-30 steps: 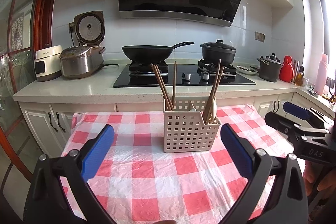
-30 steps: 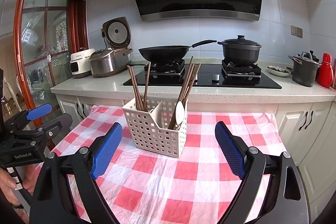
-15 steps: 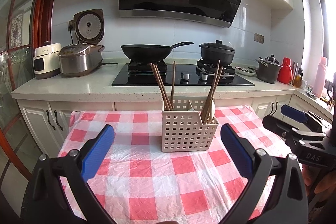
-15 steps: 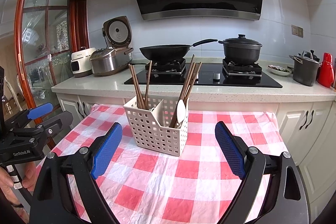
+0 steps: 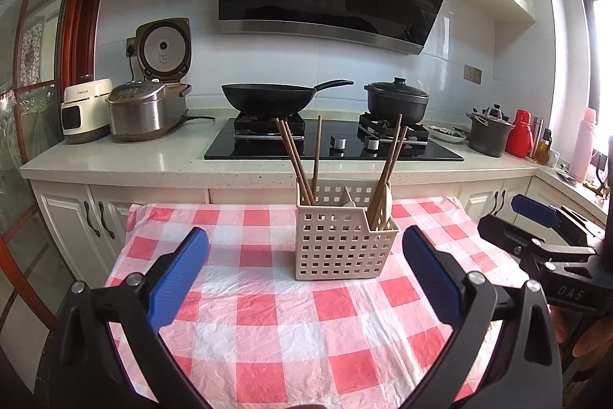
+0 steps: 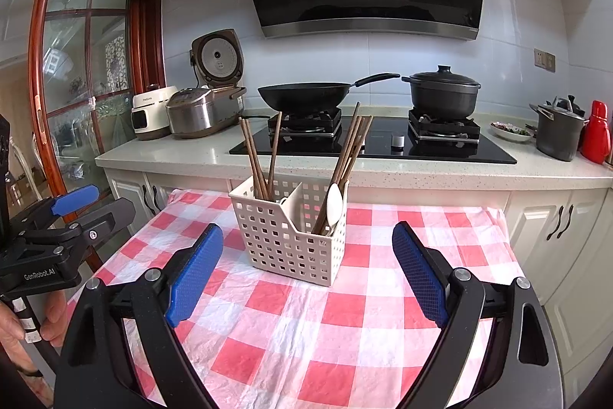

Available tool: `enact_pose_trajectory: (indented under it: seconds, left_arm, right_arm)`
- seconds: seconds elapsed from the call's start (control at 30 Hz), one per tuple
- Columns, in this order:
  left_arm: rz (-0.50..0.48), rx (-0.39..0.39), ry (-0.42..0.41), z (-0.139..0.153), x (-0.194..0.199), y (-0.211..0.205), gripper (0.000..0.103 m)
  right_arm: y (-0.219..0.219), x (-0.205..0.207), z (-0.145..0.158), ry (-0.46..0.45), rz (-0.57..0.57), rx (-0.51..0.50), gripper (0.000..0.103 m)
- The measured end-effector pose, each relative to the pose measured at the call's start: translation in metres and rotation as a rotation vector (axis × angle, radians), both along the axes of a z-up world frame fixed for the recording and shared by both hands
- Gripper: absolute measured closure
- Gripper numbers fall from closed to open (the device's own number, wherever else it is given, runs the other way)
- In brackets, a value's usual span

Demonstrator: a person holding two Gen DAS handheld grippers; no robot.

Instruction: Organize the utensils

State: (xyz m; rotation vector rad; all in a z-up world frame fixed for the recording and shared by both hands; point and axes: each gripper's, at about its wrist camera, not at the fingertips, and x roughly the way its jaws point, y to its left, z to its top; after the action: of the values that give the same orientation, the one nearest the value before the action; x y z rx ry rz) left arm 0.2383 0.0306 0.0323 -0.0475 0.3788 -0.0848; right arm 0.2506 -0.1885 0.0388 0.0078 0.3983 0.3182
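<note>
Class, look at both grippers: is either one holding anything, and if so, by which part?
Nothing is held. The left gripper and right gripper are both open, short of the utensil caddy.

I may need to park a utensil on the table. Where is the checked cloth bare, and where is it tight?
Bare cloth lies in front of the cream perforated plastic caddy, between it and both open tools: left tool, right tool. More lies to the caddy's either side. The caddy itself is crowded with brown wooden chopsticks and a white spoon.

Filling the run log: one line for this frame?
left gripper: open, empty | right gripper: open, empty | chopsticks, spoon: in caddy
</note>
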Motion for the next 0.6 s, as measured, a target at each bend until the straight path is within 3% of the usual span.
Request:
enact_pose_trajectory:
  seconds: [0.6]
  left_arm:
    - [0.010,0.022,-0.007,-0.0003,-0.0017,-0.0041,0.005]
  right_arm:
    - [0.0005,-0.0010,0.0016,-0.002,0.002,-0.001,0.018]
